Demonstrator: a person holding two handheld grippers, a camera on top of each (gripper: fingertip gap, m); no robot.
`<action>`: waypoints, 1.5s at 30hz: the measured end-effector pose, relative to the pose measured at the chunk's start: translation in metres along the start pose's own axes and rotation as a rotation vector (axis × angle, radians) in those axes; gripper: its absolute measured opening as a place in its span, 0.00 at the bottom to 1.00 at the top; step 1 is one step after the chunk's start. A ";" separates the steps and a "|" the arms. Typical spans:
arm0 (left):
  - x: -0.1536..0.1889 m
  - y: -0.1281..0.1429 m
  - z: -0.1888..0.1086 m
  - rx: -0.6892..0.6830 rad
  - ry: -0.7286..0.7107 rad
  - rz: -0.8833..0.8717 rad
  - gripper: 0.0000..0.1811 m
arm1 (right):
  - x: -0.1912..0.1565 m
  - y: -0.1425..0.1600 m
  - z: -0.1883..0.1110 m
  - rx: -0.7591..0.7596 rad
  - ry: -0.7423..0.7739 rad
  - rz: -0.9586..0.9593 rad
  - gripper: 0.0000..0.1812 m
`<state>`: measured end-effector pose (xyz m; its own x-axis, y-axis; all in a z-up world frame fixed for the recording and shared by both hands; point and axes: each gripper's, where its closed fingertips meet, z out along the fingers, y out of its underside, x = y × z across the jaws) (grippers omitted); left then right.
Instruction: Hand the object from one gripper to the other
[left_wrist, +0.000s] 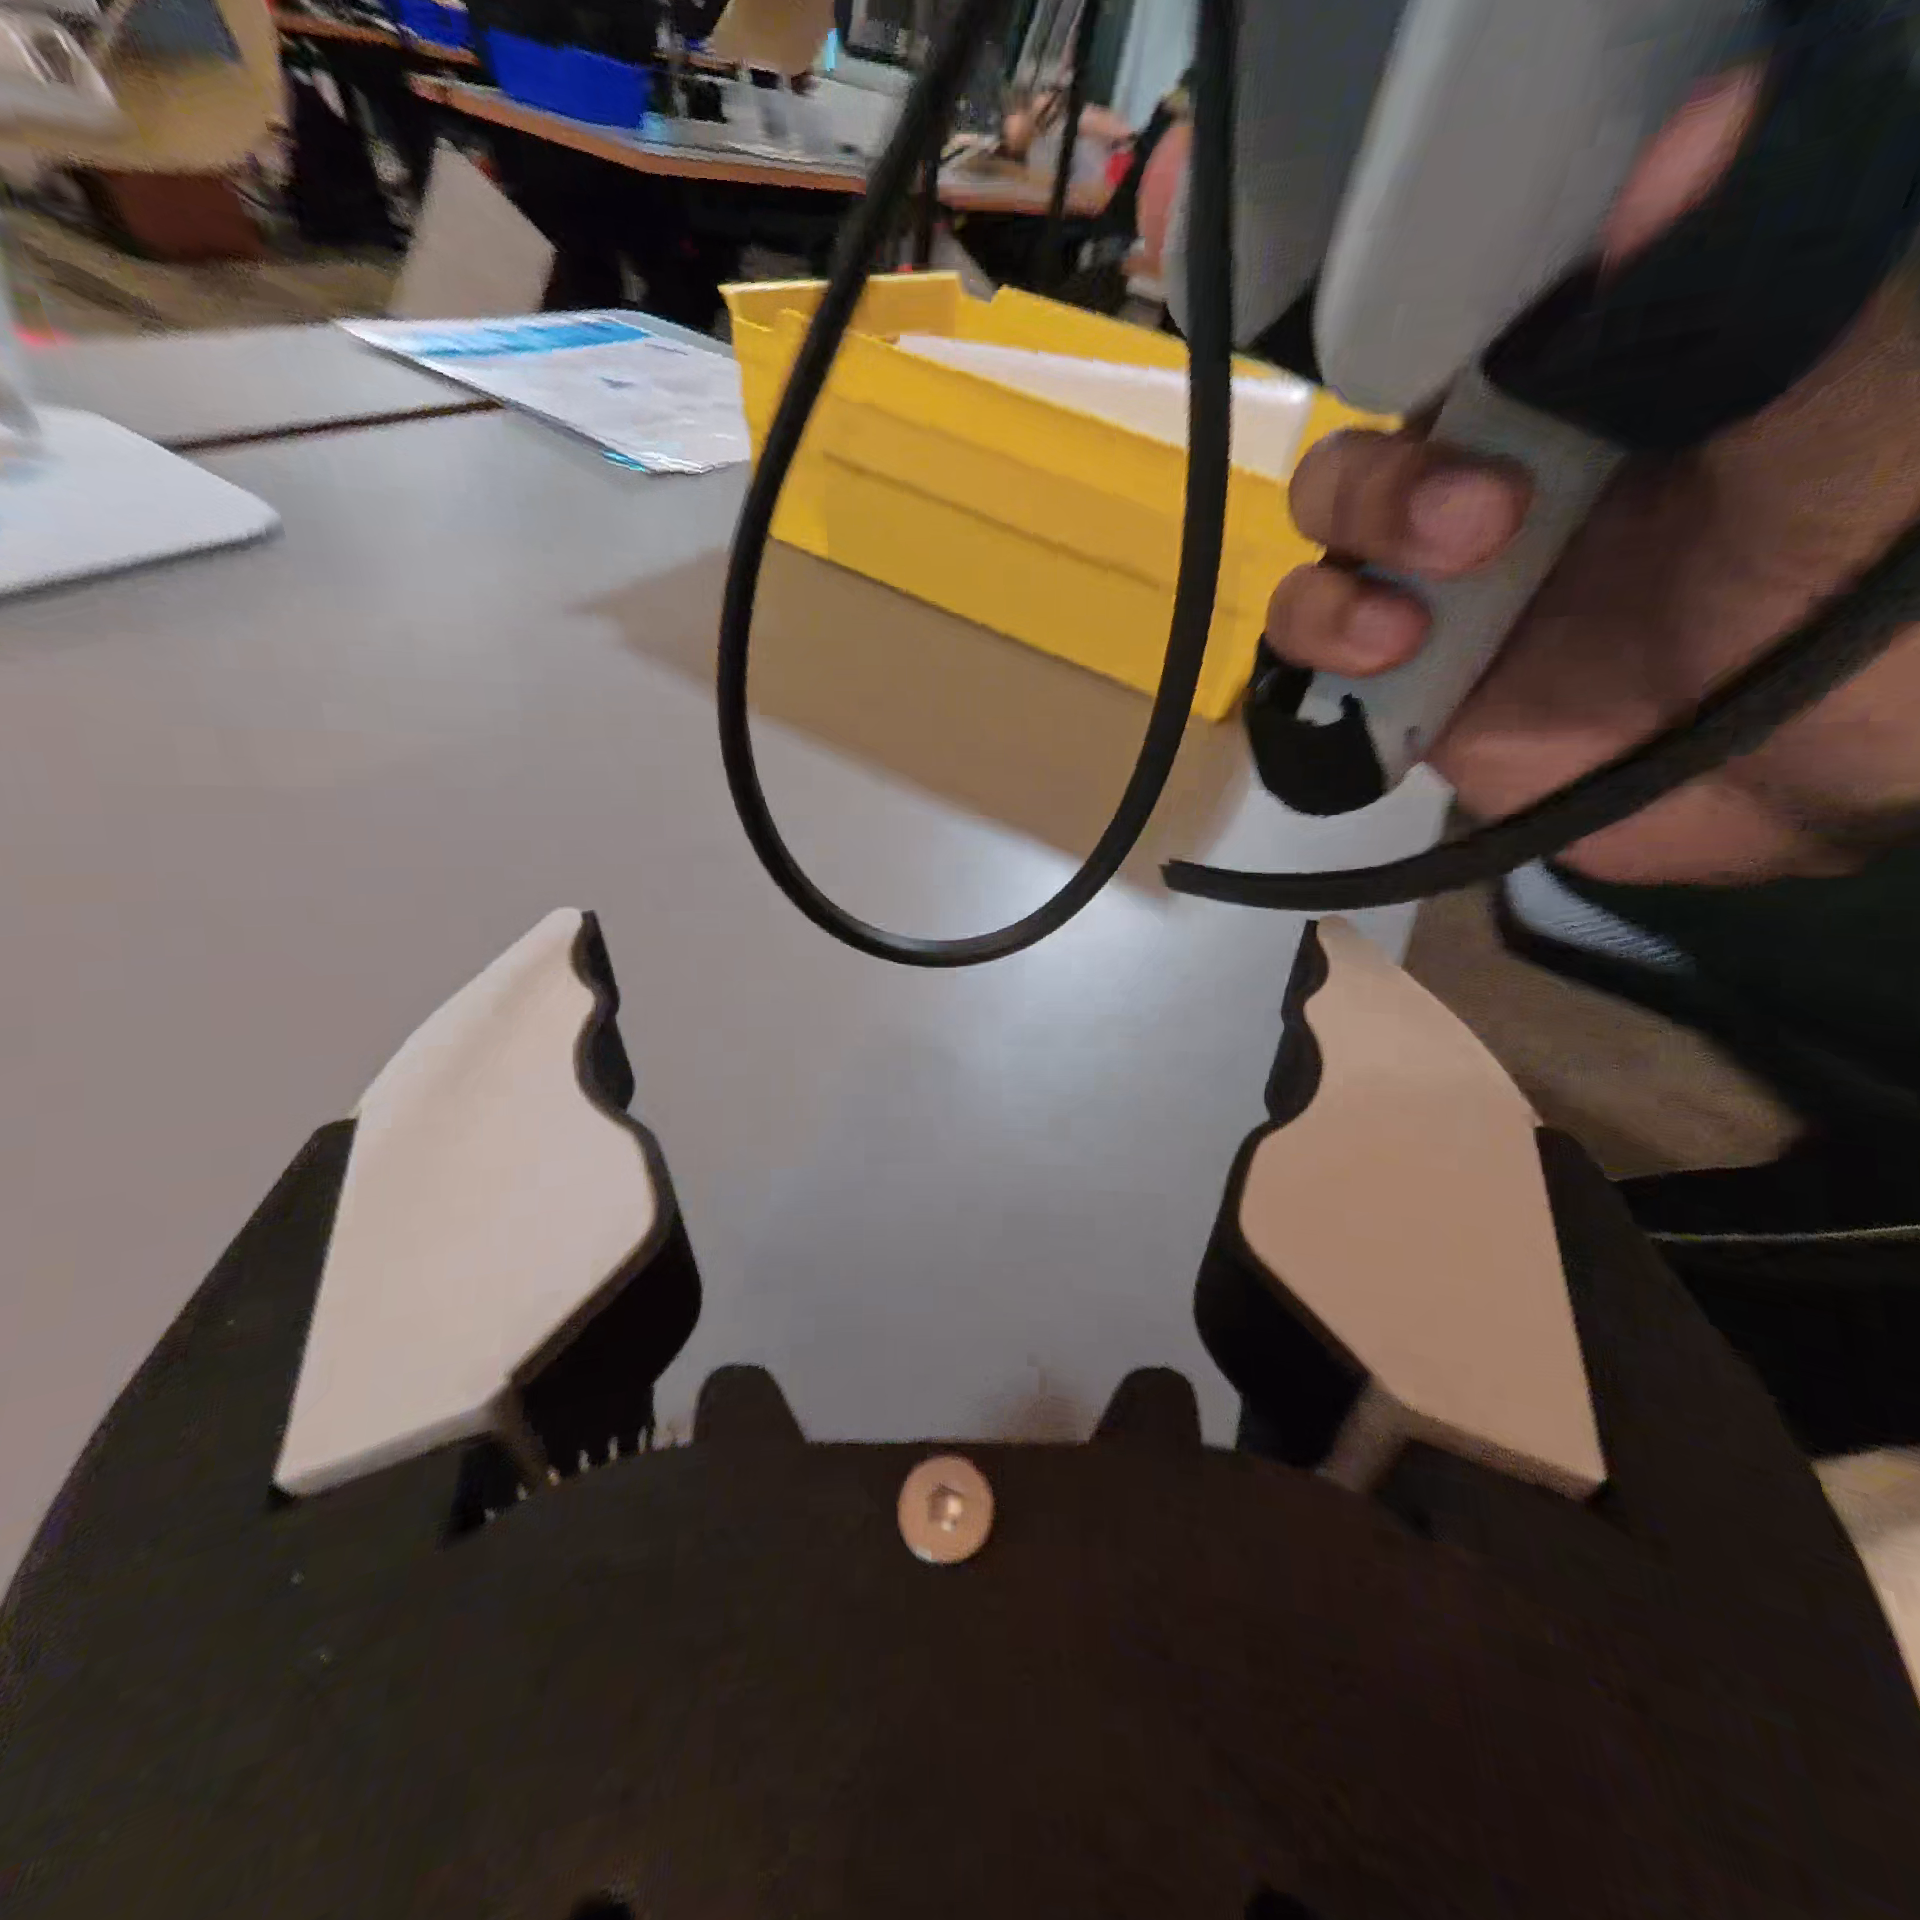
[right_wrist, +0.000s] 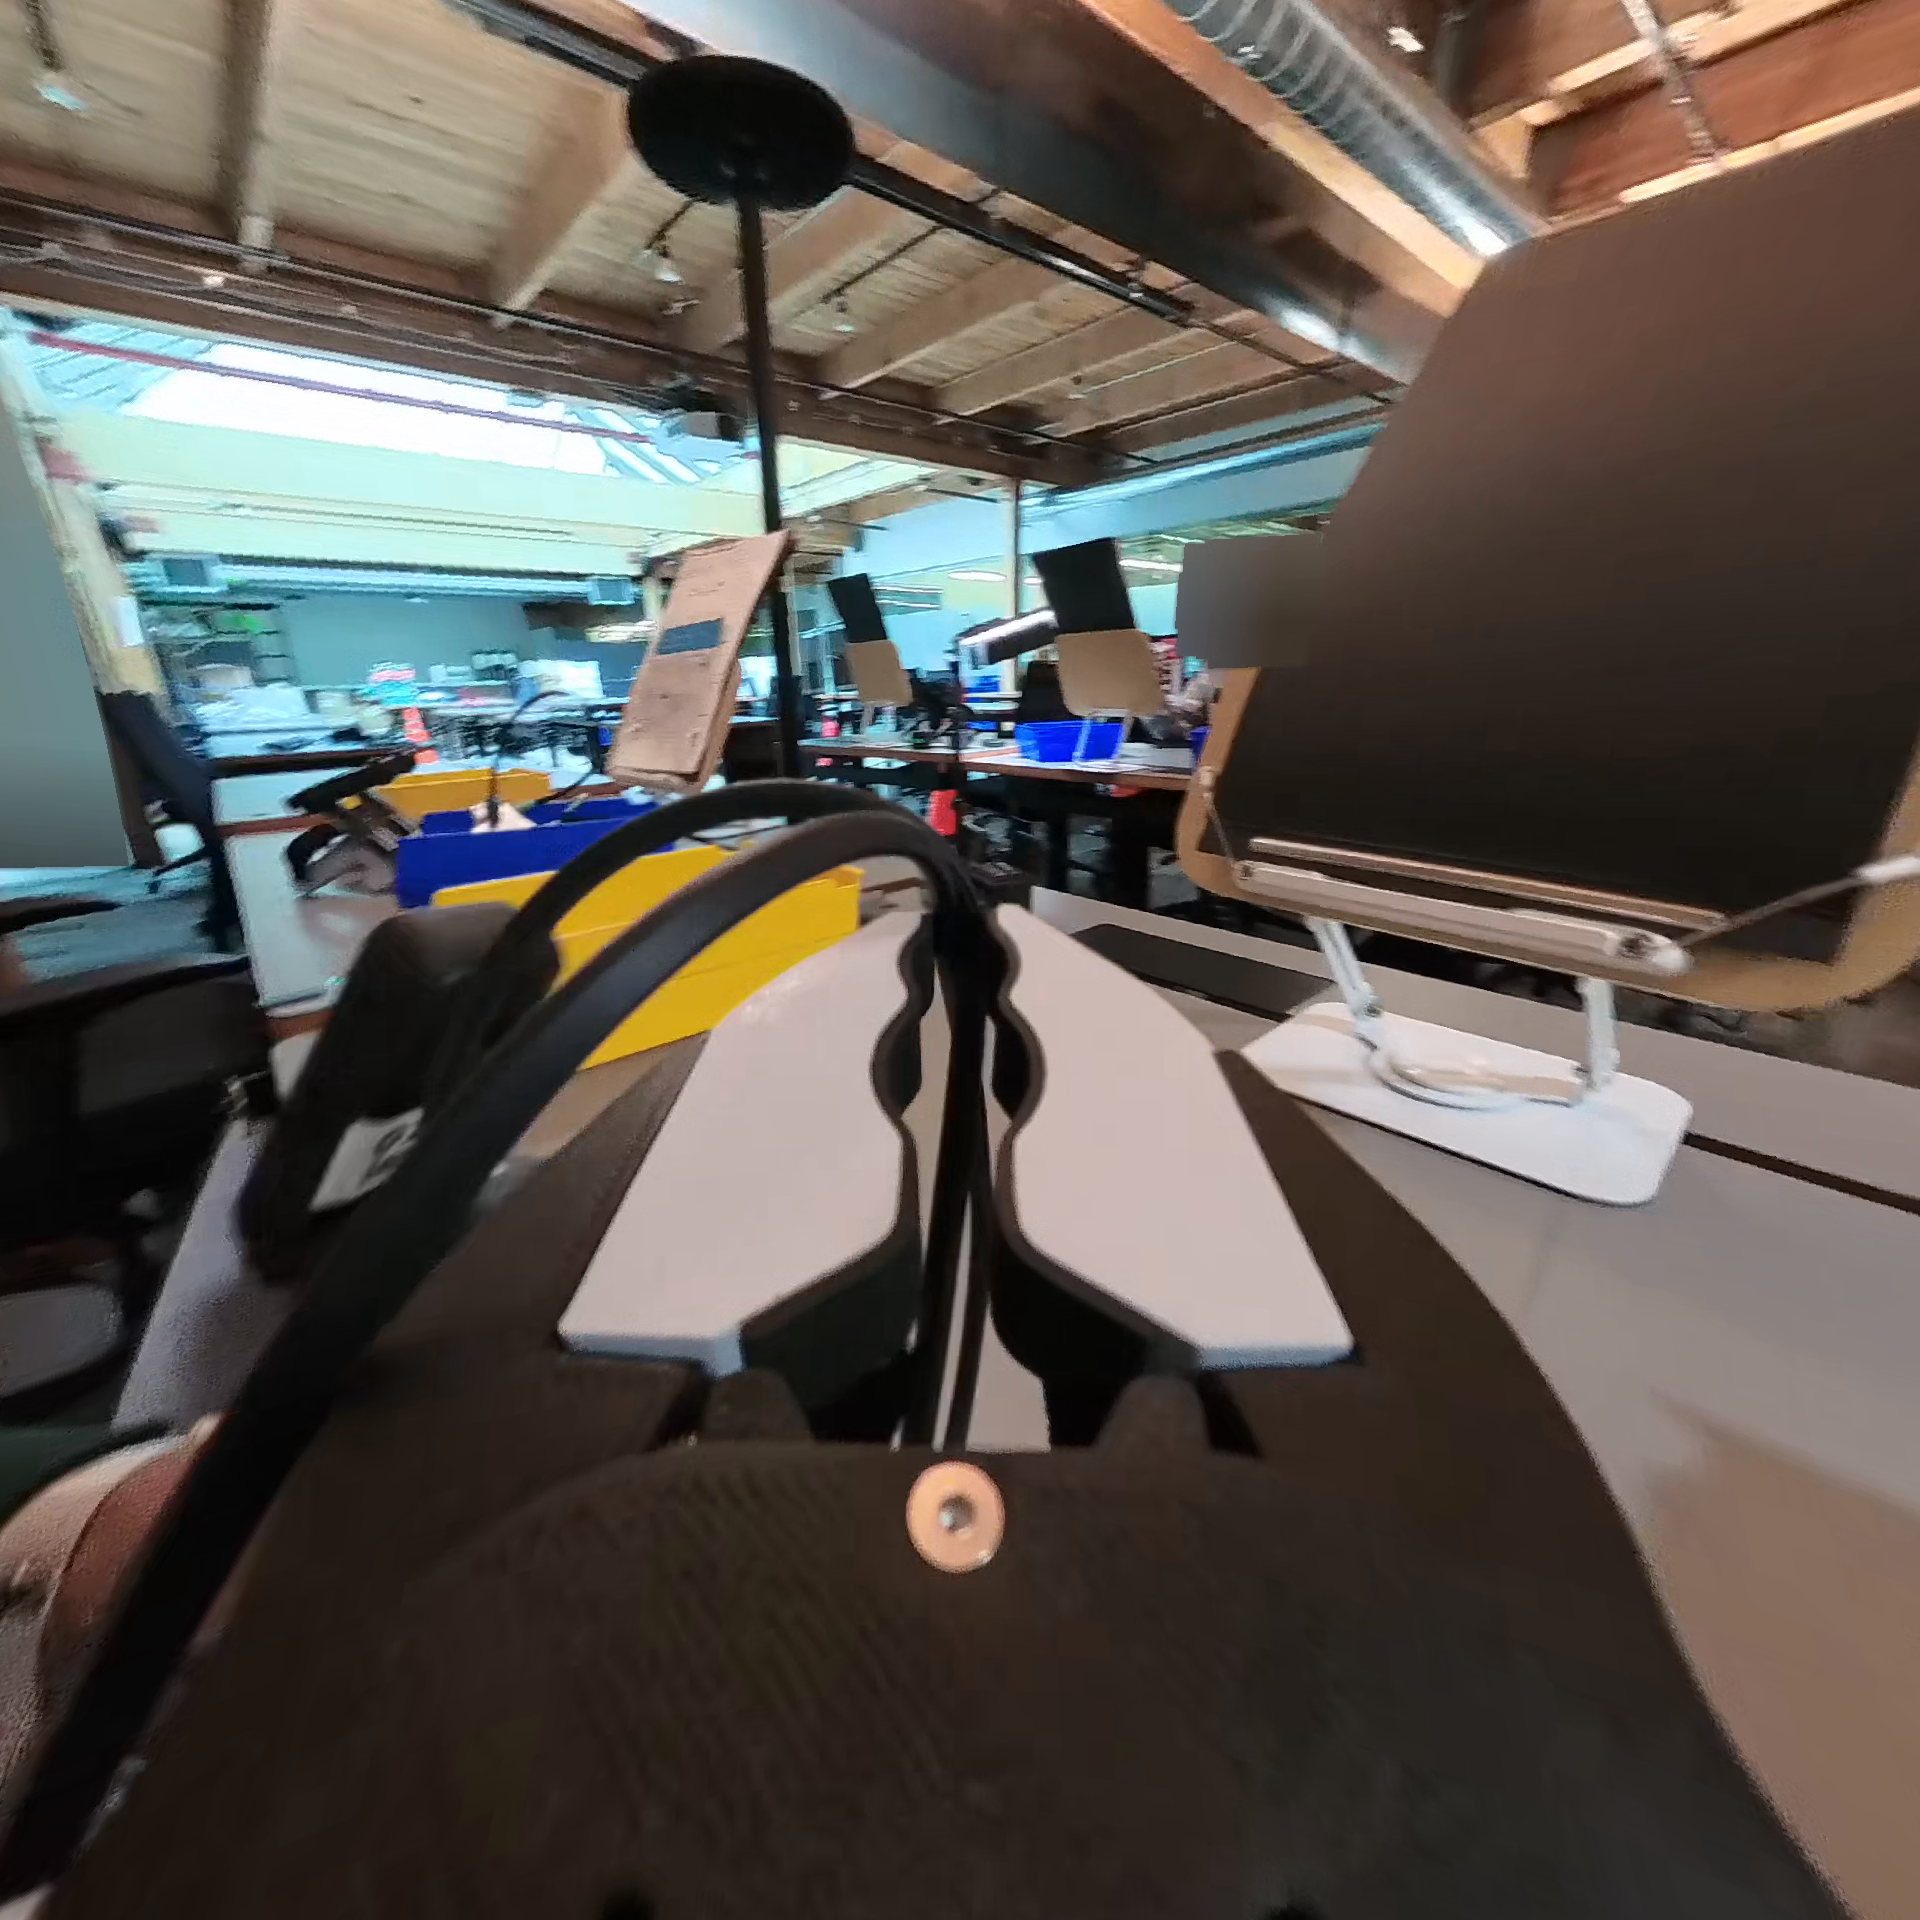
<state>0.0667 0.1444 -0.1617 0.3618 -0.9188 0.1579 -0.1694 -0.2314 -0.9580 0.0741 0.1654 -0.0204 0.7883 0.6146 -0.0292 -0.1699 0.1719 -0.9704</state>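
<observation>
- Overhead, right tongs (right_wrist: 961, 935) clenched on a black cable (left_wrist: 935, 940); its loop hangs just ahead of the left tongs (left_wrist: 951, 935), offered for transfer.
- Left tongs released, jaws spread wide above the bench (left_wrist: 416, 779), ready to receive the loop.

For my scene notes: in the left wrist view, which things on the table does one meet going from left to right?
White stand base → printed sheet → yellow bin; the black cable loop hangs in front of the bin.
</observation>
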 end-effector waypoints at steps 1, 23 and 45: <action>0.000 0.002 0.001 -0.022 -0.047 0.061 0.67 | 0.001 0.000 0.001 -0.004 0.032 0.005 0.04; 0.021 0.000 -0.006 -0.029 0.083 0.086 0.02 | -0.024 -0.004 0.007 -0.030 -0.021 0.034 0.04; -0.031 -0.035 -0.044 0.109 0.114 -0.194 0.00 | 0.039 0.051 0.004 -0.207 0.051 0.083 0.33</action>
<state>0.0210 0.1668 -0.1224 0.2709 -0.8921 0.3615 -0.0051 -0.3769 -0.9262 0.0934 0.2009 -0.0698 0.8066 0.5792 -0.1183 -0.1149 -0.0426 -0.9925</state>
